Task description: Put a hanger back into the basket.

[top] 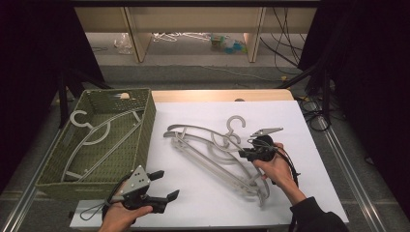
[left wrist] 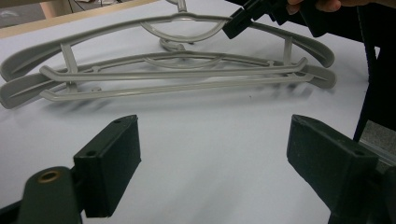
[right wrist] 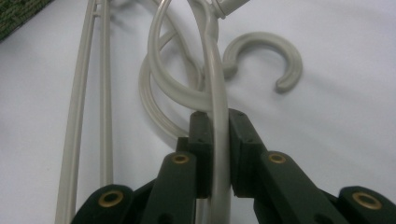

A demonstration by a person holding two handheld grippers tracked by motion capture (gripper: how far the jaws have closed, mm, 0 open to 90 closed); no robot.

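The person's left hand (top: 118,217) comes in from the near edge, holding the left gripper (top: 162,186) low over the table, its two black jaws spread wide with nothing between them. The right hand (top: 275,166) reaches farther forward, sleeve at the near right, wrapped around the right gripper (top: 244,153), whose jaws are clamped tight, pointing leftward across the table.

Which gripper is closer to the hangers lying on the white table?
The right. The right gripper is shut on the top hanger's arm beside the hook. The left gripper is open near the table's front edge, apart from the hangers, by the basket.
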